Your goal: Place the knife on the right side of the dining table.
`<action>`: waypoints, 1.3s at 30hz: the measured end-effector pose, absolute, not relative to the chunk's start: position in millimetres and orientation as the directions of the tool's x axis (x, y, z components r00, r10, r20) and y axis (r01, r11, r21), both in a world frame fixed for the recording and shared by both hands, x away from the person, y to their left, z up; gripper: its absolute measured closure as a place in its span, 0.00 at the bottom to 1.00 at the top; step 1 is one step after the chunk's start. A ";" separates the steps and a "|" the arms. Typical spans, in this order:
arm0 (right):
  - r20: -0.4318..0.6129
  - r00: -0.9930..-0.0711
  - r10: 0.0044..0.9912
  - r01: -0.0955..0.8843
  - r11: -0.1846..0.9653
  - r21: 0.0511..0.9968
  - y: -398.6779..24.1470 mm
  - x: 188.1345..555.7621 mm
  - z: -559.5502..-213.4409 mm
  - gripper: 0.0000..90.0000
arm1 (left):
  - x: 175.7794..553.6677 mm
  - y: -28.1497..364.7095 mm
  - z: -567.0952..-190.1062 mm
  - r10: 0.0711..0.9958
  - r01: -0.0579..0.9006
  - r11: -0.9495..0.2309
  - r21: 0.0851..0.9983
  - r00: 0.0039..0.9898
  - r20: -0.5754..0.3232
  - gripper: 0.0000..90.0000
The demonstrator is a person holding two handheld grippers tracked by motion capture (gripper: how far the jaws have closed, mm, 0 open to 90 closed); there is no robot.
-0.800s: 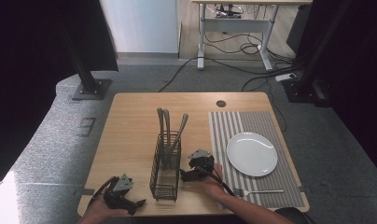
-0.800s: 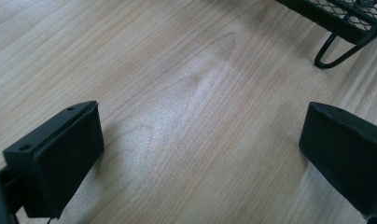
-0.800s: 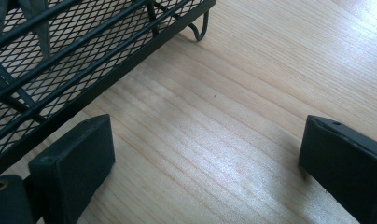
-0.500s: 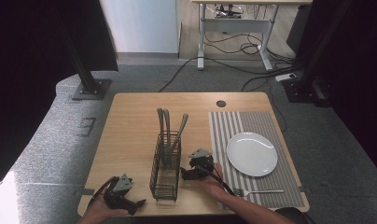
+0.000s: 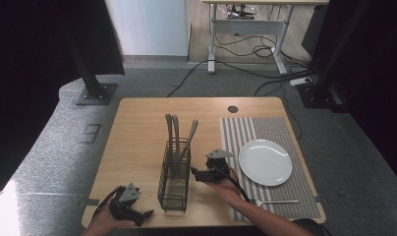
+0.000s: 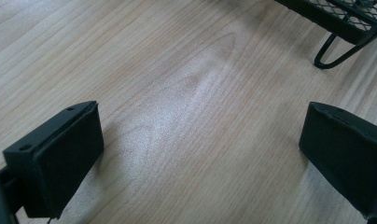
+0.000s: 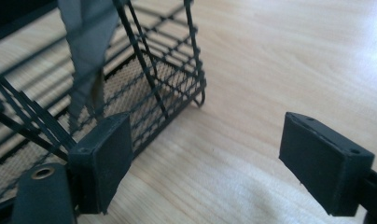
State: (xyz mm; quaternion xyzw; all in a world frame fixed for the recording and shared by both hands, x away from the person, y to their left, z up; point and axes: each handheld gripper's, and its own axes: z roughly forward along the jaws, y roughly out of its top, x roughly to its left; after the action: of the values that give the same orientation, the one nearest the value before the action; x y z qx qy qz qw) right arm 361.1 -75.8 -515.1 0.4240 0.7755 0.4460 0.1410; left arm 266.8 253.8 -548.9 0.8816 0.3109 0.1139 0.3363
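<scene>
A black wire cutlery caddy point(image 5: 175, 177) stands near the front middle of the wooden table point(image 5: 137, 128), with three grey utensils point(image 5: 179, 135) sticking up out of it. My right gripper point(image 5: 195, 174) is just right of the caddy, pointing at it, jaws open with bare wood between them; the caddy's mesh wall point(image 7: 144, 88) is close beside its left jaw. My left gripper point(image 5: 145, 215) rests low at the table's front left, open over bare wood, with the caddy's foot point(image 6: 333, 51) at the far right of its view.
A white plate point(image 5: 265, 161) lies on a grey striped placemat point(image 5: 280, 128) at the right. A fork point(image 5: 275, 201) rests on the mat's front edge. A round cable hole point(image 5: 233, 109) sits near the far edge.
</scene>
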 end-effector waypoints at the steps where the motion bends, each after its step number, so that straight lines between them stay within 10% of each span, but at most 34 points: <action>1: 0.164 -0.601 0.782 0.531 0.237 0.813 -77.1 361.4 -512.5 0.19 | 266.8 253.8 -548.9 0.625 0.472 -0.580 0.664 0.781 -0.008 0.00; 39: 0.230 -0.690 0.686 0.436 0.140 0.889 -76.2 419.5 -436.5 0.41 | 266.7 253.7 -548.9 0.626 0.472 -0.579 0.664 0.780 -0.008 0.00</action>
State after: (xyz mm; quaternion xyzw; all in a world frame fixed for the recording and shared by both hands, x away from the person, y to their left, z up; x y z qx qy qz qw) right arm 419.5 -76.2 -436.5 0.3761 0.7458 0.5374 0.1165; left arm 266.7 253.7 -548.9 0.8813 0.3114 0.1143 0.3366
